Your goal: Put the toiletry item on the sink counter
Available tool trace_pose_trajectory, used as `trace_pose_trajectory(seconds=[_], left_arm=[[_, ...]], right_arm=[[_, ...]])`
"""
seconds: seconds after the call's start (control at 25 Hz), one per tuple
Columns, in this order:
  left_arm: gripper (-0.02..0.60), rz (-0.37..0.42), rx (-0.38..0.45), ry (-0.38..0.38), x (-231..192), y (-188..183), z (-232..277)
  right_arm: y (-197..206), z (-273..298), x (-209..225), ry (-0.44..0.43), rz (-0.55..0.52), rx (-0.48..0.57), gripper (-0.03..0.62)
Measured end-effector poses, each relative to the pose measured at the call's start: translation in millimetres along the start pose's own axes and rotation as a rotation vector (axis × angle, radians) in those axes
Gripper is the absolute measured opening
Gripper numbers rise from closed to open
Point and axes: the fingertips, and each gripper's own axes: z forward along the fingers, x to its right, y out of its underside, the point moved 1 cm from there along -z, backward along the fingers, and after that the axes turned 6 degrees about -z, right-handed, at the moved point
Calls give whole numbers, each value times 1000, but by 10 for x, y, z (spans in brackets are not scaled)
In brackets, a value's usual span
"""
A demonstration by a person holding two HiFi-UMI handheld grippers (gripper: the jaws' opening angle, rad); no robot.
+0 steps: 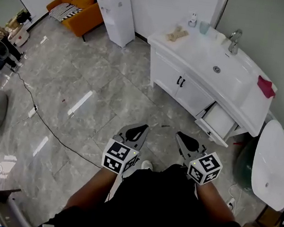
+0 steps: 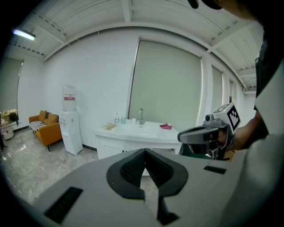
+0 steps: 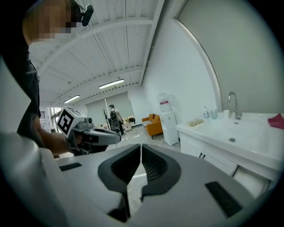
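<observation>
Holds left gripper (image 1: 141, 130) and right gripper (image 1: 181, 137) side by side, low before the body, forearms stretched forward, tips tilted slightly down over the floor (image 1: 103, 90). Grips nothing, both pairs of jaws closed tip to tip. Toiletry bottle (image 1: 193, 20) at the back of the sink counter (image 1: 202, 53), beside a cup (image 1: 204, 27), well apart from both.

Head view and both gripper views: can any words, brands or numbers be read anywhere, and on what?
No text is readable.
Water dispenser bottle: red label, too blurred to read.
Small bottle on the sink counter: too small to tell.
Marker cubes: black-and-white square patterns, no letters.
</observation>
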Motion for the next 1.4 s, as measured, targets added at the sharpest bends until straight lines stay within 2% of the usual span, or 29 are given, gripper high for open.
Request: trace_pose_trajectory(seconds=[0.36, 0.64, 0.84, 1.4], left_arm=[[3, -25, 12, -20, -504, -148, 103], [3, -33, -24, -3, -745, -201, 494], [3, 22, -32, 26, -911, -450, 860], [3, 28, -35, 15, -1544, -1365, 2073]], right_arm=[[-138, 364, 168, 7, -8, -2, 5], [-160, 753, 537, 12, 9, -1, 5], [-328, 1136, 904, 14, 7, 19, 5], [-782, 1914, 2211, 9, -3, -1, 5]])
